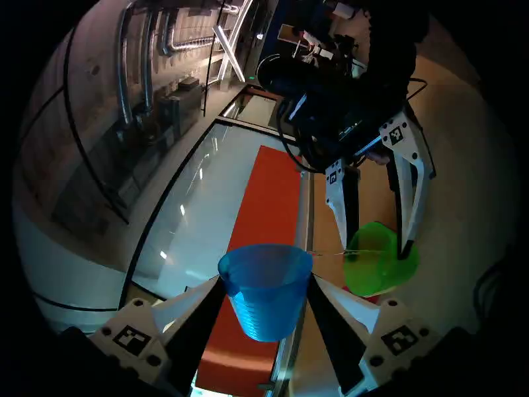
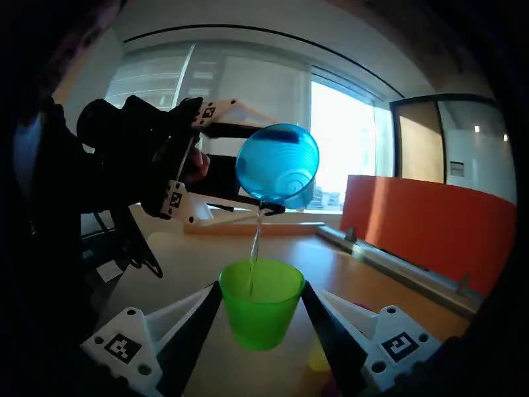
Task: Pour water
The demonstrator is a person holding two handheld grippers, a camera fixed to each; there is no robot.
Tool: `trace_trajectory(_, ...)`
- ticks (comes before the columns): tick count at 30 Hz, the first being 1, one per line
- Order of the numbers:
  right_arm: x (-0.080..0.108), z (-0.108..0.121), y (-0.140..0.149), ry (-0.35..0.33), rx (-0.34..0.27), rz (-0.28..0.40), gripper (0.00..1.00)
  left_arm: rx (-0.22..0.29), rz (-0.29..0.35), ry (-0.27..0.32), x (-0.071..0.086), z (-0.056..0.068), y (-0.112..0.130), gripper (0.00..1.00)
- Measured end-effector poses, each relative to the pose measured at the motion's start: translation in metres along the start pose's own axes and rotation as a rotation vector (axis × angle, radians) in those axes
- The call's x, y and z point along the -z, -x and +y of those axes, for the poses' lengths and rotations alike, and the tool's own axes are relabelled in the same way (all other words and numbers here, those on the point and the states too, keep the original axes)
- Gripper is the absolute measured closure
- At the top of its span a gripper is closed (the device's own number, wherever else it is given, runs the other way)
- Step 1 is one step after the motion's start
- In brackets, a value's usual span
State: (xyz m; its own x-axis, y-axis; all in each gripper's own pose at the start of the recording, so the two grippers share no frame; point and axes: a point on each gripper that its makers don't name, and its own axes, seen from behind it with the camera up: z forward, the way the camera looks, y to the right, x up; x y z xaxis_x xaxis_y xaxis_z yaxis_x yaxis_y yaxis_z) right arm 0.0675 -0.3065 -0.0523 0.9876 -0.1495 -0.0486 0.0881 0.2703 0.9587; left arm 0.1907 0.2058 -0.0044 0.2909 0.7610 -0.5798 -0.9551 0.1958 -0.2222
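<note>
Blue cup (image 1: 266, 291), clenched in my left tongs (image 1: 266, 281), lies tipped sideways above the green cup (image 2: 261, 311) gripped upright in my right tongs (image 2: 261, 286); right gripper view shows water (image 2: 254, 248) falling into it.

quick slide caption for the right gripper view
Left gripper tips a blue cup, streaming water into the green cup held by the right gripper.

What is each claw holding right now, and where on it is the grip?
The left claw holds the blue cup by opposite side walls, just below the rim. The right claw holds the green cup the same way.
</note>
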Motion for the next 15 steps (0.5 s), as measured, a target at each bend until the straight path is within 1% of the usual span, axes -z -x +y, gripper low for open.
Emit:
trace_trajectory(12,-0.0006,-0.0011,0.0009,0.000,0.002,0.003,0.10,-0.030,0.001,0.003,0.0009,-0.0015,-0.0019,0.16)
trace_trajectory(15,-0.0001,-0.0008,0.0012,0.001,0.003,0.003,0.10,-0.031,0.000,0.002,0.0010,-0.0015,-0.0013,0.16)
